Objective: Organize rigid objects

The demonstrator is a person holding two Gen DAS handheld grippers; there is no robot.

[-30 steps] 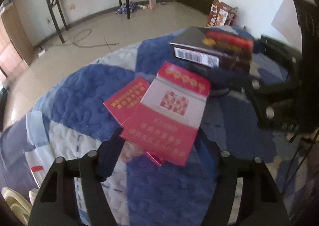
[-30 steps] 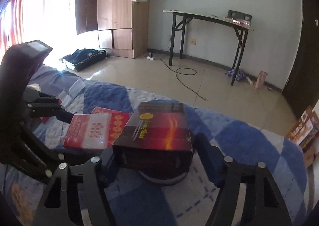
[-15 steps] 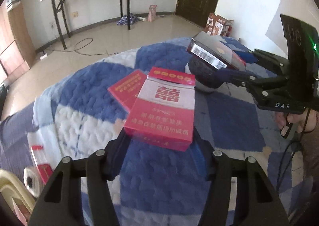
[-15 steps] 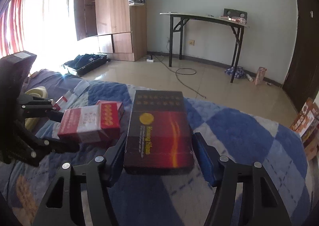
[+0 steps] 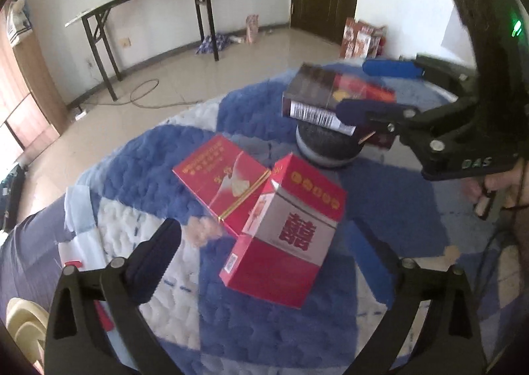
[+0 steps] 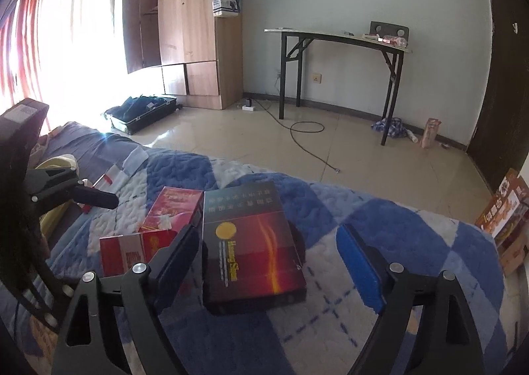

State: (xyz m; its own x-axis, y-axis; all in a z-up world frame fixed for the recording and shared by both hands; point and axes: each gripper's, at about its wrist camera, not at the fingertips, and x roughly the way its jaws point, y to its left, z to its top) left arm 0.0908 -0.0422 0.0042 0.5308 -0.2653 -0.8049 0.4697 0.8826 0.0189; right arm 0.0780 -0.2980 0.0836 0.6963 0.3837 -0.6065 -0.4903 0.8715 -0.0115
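Note:
A red and silver carton (image 5: 284,242) rests tilted on the quilt, leaning on a flat red carton (image 5: 224,176). My left gripper (image 5: 264,256) straddles it with its jaws opening, and both pads stand clear of the carton's sides. A dark carton with an orange streak (image 6: 251,242) lies on a round grey object (image 5: 324,146). My right gripper (image 6: 269,259) has its jaws opening around the dark carton, pads off it. In the right wrist view both red cartons (image 6: 175,209) lie left of the dark one.
A blue and white quilt (image 5: 264,335) covers the bed. A person's hand (image 5: 496,183) holds the right gripper. On the floor are a folding table (image 6: 337,37), a wardrobe (image 6: 188,44), an open suitcase (image 6: 142,112) and a cardboard box (image 6: 506,219).
Both grippers have opened and let go of their cartons. The red and silver carton now leans on the flat red one. The dark carton lies flat on the grey object.

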